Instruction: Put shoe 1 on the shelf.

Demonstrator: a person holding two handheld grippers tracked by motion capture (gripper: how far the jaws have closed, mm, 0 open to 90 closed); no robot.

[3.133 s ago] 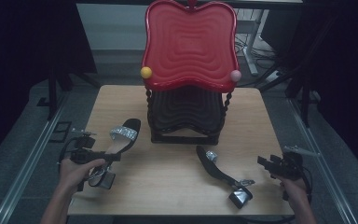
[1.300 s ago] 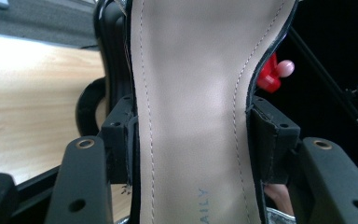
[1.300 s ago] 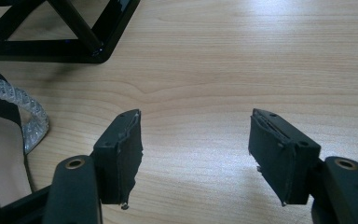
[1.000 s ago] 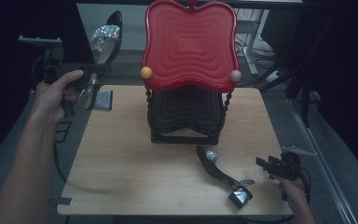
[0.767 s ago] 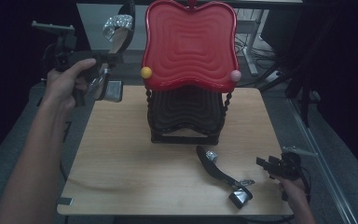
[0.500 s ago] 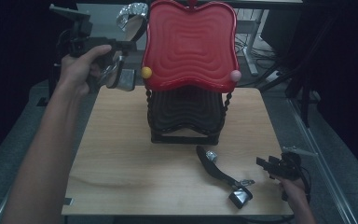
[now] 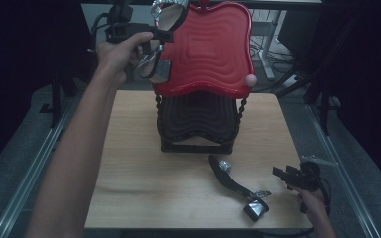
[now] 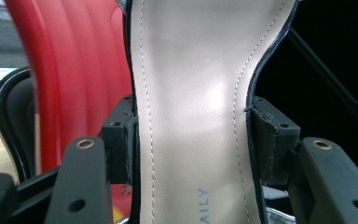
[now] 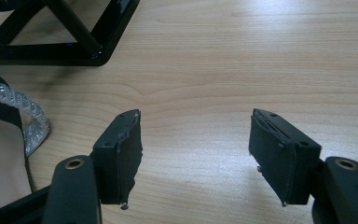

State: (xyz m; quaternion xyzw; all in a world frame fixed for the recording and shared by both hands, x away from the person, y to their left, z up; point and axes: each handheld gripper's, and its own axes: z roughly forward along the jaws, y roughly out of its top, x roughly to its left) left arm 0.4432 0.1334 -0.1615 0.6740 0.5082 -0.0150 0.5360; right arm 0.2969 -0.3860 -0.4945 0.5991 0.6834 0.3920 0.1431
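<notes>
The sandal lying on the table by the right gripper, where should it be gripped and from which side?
Probably grip the sandal across its narrow waist, coming from above with a jaw on each edge: it lies flat, and the right gripper waits open beside it.

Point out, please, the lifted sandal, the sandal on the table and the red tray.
lifted sandal [image 8: 191, 116], left gripper view, on its pale insole.
sandal on the table [image 7: 226, 176], high view, on its black sole.
red tray [image 7: 211, 49], high view, on its ribbed middle.

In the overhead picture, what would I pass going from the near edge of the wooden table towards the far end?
Black high-heeled sandal lying on the table → black wavy-tiered stand base → big red ribbed tray on top of it → second sandal held aloft in the left tool.
</notes>
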